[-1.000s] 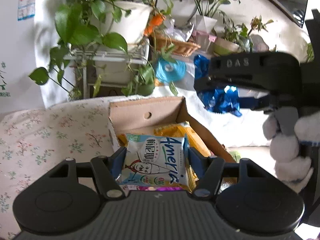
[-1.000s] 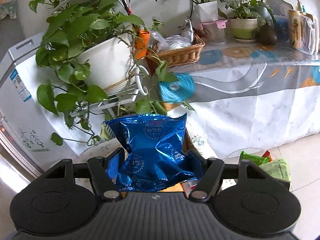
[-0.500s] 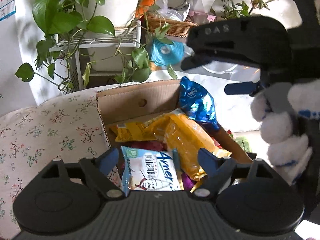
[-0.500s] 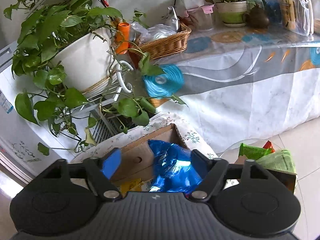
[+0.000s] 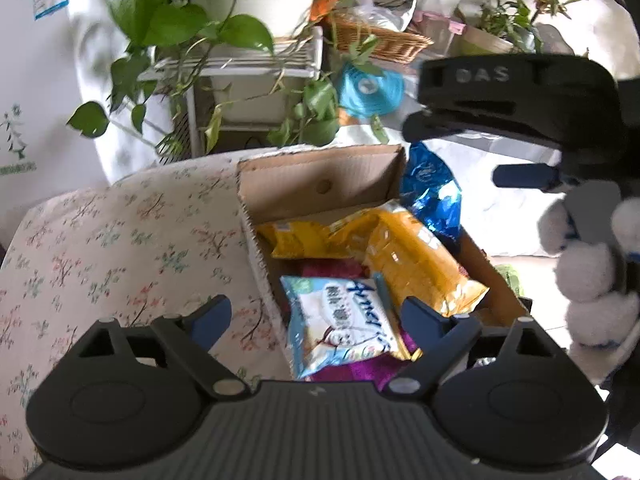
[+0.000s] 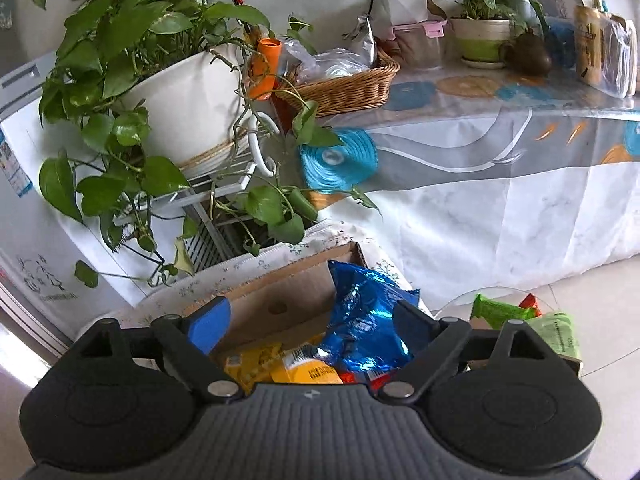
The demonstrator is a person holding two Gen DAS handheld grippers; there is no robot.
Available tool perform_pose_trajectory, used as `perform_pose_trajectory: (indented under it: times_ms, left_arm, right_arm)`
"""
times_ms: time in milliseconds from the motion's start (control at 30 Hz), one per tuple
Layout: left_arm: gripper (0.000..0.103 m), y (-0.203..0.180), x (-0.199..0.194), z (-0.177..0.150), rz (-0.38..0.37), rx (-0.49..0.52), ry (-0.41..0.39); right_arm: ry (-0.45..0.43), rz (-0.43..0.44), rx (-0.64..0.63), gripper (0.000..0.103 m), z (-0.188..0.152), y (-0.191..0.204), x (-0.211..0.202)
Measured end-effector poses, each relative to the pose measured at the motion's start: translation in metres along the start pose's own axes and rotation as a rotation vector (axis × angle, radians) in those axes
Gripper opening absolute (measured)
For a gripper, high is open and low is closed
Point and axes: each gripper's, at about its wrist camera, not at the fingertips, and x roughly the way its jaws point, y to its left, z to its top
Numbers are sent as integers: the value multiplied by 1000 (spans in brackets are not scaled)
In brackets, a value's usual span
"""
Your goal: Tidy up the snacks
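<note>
A cardboard box sits on a floral-cloth surface and holds snack packs. A white and blue packet lies in the box's near end, below my open left gripper. Yellow packets lie in the middle. A shiny blue packet leans at the box's far right corner; it also shows in the right wrist view. My right gripper is open above the box, its right finger close to the blue packet. The right gripper also shows from the side in the left wrist view.
A floral-cloth surface spreads left of the box. Behind stand a white rack with a potted trailing plant, a wicker basket and a cloth-covered table. Green and red packs lie on a low glass surface at the right.
Both grippers opened and let go of their packets. The white and blue packet and the shiny blue packet now rest in the box. Both grippers have drawn back a little.
</note>
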Motion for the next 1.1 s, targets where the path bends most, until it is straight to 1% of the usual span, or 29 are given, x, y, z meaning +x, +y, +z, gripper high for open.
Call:
perform_pose_trajectory:
  times_ms: [167,300,433,767,1033,1100]
  left_arm:
    - [94,13,-9,-6,15,-61,6]
    - [96,20,-17,-11,57,-84,5]
    - [100,25,-27,-11,97,-92,-4]
    - [102,28,-41,-10,163,-95,-18]
    - [102,18,-48,-6,218,-65,-39]
    - [102,15,-48,-5,245,-47,-43]
  right_arm:
    - [24,-51,-2,95,-7,-2,-4]
    - [47,-94,14,98,-14,-4,-6]
    - [69,-127,44,99,-19,-8,-8]
    - [111,-225,-1,102,-40,-9,-28]
    - [132,-247,-11,103,-60,-9,-46]
    - [139,-247,-23,103,-64,-7,-49]
